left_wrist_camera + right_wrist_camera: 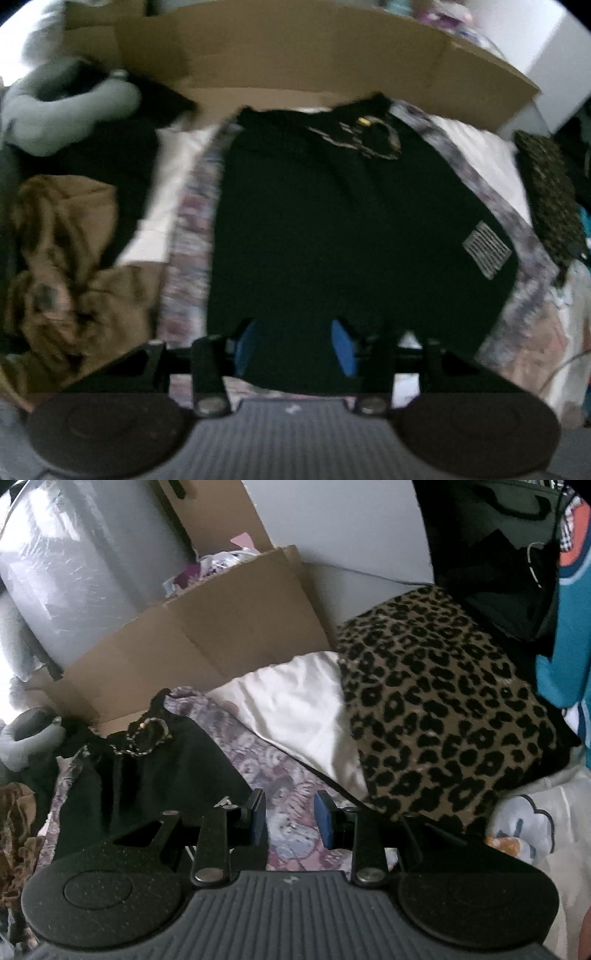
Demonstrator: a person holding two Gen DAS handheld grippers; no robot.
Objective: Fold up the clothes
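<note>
A black garment (332, 221) with a gold print near its collar and a grey striped patch lies spread flat on a floral blanket (192, 240). My left gripper (297, 341) hangs above the garment's near edge, pointing steeply down, its blue pads apart and nothing gripped between them. In the right wrist view the same black garment (155, 775) lies to the left. My right gripper (290, 818) is open over the floral blanket (266, 760), just right of the garment's edge, with only bedding showing in the gap.
A crumpled brown garment (66, 258) and a grey soft thing (48, 107) lie at the left. An open cardboard box (295, 55) stands behind the bed. A leopard-print piece (436, 709) rests on white bedding (295, 701) at the right, beside teal cloth (565, 646).
</note>
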